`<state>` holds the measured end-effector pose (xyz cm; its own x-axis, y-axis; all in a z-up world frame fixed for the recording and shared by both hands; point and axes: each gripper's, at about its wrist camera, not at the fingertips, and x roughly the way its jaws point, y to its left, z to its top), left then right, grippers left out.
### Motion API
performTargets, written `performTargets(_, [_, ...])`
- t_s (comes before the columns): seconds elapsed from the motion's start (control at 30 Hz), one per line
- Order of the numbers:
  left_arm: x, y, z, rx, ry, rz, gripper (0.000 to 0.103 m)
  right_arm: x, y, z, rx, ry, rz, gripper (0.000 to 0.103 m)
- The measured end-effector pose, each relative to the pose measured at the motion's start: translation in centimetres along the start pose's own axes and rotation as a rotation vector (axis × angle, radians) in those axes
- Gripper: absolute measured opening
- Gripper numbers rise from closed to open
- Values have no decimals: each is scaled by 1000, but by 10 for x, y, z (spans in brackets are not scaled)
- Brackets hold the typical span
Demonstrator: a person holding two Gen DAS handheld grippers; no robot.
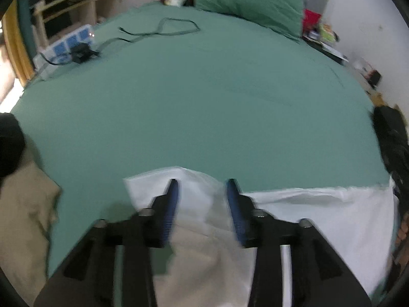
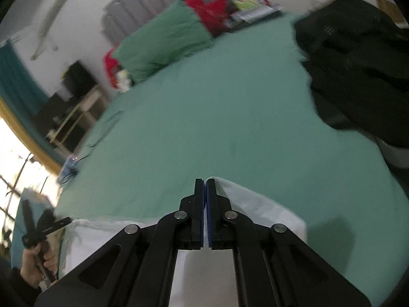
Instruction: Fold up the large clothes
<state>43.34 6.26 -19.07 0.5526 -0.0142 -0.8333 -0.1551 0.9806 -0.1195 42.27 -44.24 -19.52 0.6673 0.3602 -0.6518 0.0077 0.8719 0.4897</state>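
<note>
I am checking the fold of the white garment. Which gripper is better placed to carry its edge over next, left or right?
Right, probably. The right gripper is shut at a raised corner of the white garment, apparently pinching it. The left gripper stands open over the cloth, gripping nothing.

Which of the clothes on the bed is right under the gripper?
The white garment, spread on the bed's near edge. The black clothes lie in a pile off to the right.

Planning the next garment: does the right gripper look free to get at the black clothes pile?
Probably not right away: the right gripper is shut on the white cloth. The sheet toward the black pile lies bare.
</note>
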Motion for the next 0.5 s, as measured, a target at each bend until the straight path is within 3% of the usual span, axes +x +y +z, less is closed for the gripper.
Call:
performTargets(0.03, [-2,6,0,-16,-3,7,46,2,-3,-1,11,19,-13,35])
performTargets(0.1, [-8,18,-6,-40,-5,13,47,-4,-10,-9,16,37,-21,69])
performTargets(0.17, [-21,31,-18,-40,-22,38,58,-25,-13,-19,2,5,-37,69])
performTargets(0.27, [-44,50,-45,-50,-49,63,62,-63,-16,-38,5,-13,-94,69])
performTargets(0.37, [-55,62,-78,-53,10,30,63,-99,-23,-76,81,-33,-82,69])
performTargets(0.5, [-55,57,-115,8,106,-30,63,-111,-25,-130,103,39,-100,69])
